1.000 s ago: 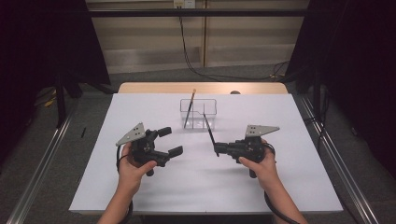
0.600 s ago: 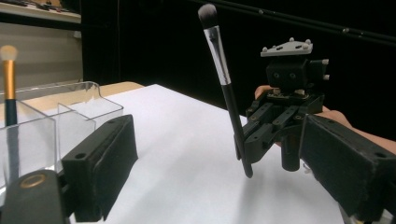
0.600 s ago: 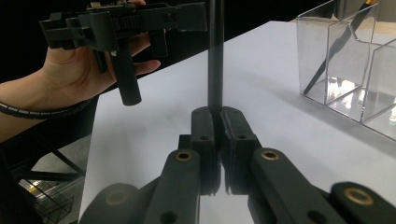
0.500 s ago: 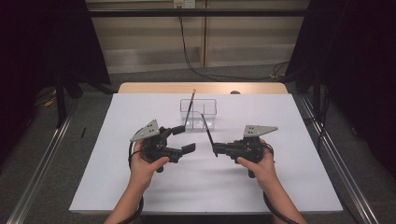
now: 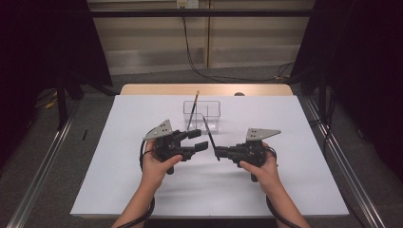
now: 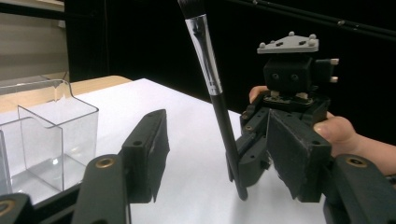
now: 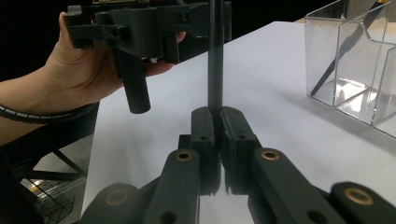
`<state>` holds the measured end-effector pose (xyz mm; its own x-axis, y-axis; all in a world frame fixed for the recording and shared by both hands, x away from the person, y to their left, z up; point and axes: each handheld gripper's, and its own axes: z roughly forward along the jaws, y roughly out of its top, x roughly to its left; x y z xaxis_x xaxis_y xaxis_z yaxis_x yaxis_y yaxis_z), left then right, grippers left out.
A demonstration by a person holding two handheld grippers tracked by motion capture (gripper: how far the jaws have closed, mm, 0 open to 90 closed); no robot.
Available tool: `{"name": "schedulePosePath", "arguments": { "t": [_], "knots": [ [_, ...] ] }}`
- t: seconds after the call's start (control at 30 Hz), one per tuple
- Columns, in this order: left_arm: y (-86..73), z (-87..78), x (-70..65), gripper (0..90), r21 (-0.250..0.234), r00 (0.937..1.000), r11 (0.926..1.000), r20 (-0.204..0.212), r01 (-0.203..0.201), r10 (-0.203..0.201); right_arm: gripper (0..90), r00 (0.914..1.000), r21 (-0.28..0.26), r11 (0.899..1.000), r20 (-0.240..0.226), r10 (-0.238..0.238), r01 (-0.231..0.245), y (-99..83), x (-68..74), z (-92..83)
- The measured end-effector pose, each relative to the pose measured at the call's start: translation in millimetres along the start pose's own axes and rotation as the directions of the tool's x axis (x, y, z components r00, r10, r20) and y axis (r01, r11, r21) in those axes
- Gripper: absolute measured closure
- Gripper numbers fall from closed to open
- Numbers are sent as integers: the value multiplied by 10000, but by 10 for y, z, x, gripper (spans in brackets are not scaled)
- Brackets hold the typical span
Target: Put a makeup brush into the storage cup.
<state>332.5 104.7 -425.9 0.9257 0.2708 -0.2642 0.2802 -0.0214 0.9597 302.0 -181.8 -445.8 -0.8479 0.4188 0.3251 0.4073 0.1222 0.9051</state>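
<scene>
The right gripper is clenched on the lower handle of a slim black makeup brush with a silver ferrule and dark bristles; its two black fingers press together around the dark shaft, which rises straight up between them in the right gripper view. In the high view the brush slants up and away from that gripper, its head pointing toward the clear plastic organiser box with inner dividers at the far middle of the white tabletop.

The left gripper sits just beside the brush, on the person's left. Its fingers stand apart and have just been closing; in the left gripper view the brush shaft stands between them, nearer the right-hand one, and neither pad presses on it, so that gripper is released.

A second brush with a dark shaft and a pale orange tip leans in the left compartment of the organiser, its tip sticking out above the rim.

Both hands rest low over the tabletop: the left hand and the right hand each wrap their gripper's body. A grey three-cornered plate with small white studs tops the right gripper. No brand, label or writing can be read on the brush, the box or the grippers.
</scene>
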Motion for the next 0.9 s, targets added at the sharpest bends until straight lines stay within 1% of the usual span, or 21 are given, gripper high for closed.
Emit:
{"name": "schedulePosePath", "arguments": {
  "t": [0.07,0.1,0.17,0.2,0.27,0.33,0.43,0.47,0.5,0.6,0.67,0.7,0.73,0.8,0.9],
  "knots": [
    [2,24,-8,449,-63,10000,10000,19,-12,12,844,10000,28,10000,3,-16,16,-1,2,8],
    [1,34,-10,463,-63,10000,10000,96,-27,28,844,10000,35,10000,19,-27,27,-2,2,10],
    [-4,52,-18,493,-126,10000,9999,83,-53,54,844,10000,71,10000,25,-68,68,-1,4,6],
    [-12,59,-16,509,-213,9999,9998,173,6,-3,843,10000,46,10000,16,-54,54,0,5,4],
    [-25,75,-22,544,-311,9999,9995,141,78,-74,843,10000,15,10000,46,-27,27,-1,4,-3],
    [-36,91,-23,579,-214,9999,9997,80,93,-91,843,10000,21,10000,62,-43,42,-3,4,-6],
    [-49,120,-25,587,-193,9997,9997,198,118,-115,843,10000,18,10000,-24,-93,93,-4,12,1],
    [-50,129,-28,591,-167,9997,9997,178,151,-148,843,9999,31,9999,-26,-110,111,-4,14,6],
    [-52,137,-29,598,-230,9994,9995,255,229,-224,843,9999,32,9999,-22,-141,141,-5,17,13],
    [-56,151,-28,660,-264,9988,9990,344,357,-348,843,9998,48,9998,-87,-186,186,-8,27,33],
    [-58,155,-27,707,-98,9984,9991,383,412,-408,843,9997,75,9997,-78,-226,227,-7,32,44],
    [-58,157,-33,727,-37,9989,9994,317,353,-352,843,9997,54,9997,-100,-228,229,-7,35,49],
    [-58,157,-34,750,-47,9991,9995,292,320,-318,843,9996,56,9996,-96,-262,263,-5,38,52],
    [-61,149,-28,790,-117,9986,9991,325,416,-412,842,9995,66,9995,-120,-300,301,-2,44,54],
    [-53,145,-32,812,-68,9985,9992,385,384,-381,841,9991,78,9991,-92,-411,412,4,55,59]
  ]
}}
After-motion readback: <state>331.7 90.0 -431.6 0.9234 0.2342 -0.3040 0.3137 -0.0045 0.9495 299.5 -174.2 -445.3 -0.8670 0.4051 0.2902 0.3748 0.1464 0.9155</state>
